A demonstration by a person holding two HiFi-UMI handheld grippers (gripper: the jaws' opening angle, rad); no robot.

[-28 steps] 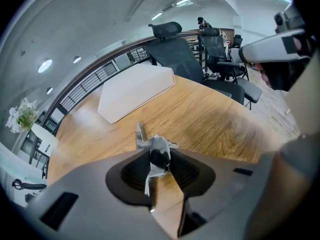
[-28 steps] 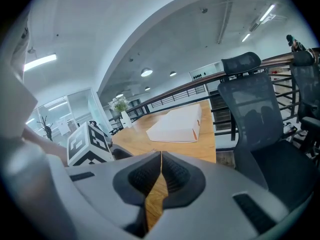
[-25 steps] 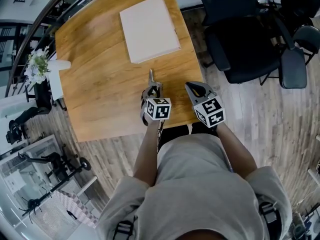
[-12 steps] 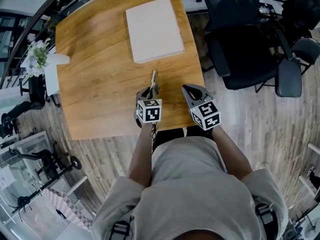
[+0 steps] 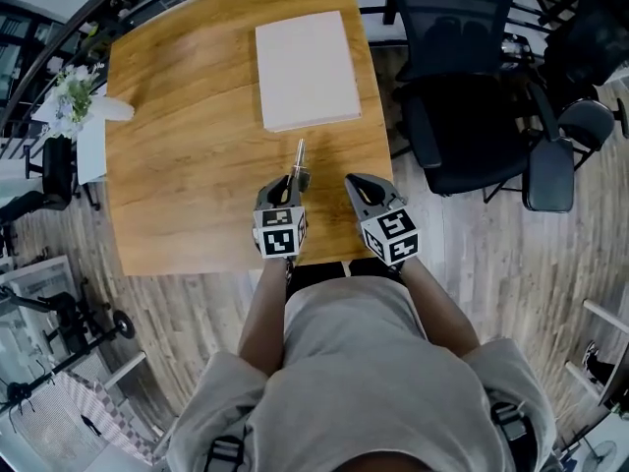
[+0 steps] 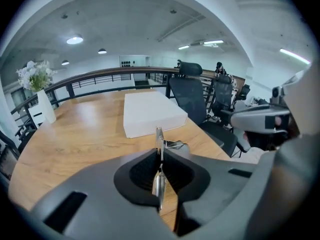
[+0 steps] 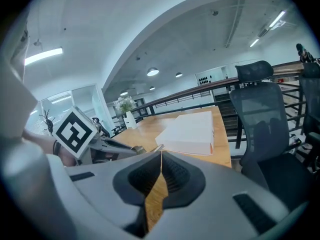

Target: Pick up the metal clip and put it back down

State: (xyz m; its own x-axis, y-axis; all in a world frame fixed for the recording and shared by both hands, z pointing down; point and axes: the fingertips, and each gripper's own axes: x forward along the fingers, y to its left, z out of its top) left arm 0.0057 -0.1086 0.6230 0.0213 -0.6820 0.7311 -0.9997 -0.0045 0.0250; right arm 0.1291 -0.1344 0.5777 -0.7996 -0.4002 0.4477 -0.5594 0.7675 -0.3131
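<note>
While the left gripper points forward and down over the near edge of the wooden table, its jaws hold the metal clip between them. These jaws have just been closing, and in the left gripper view the pads press on the clip from both sides. The clip stands on its thin edge. Its front part sticks out beyond the jaw tips and a small wire loop shows at its right side. It seems to be a little above the wood, not lying on it. From the head view the clip points toward the white box, which lies flat on the far part of the table, well apart from the clip.

The right gripper is just beside the left one, near the right corner of the table. In the right gripper view its jaws are clenched tip to tip, with nothing between them.

A black office chair stands on the floor right of the table. A vase of white flowers is at the left edge of the table.
</note>
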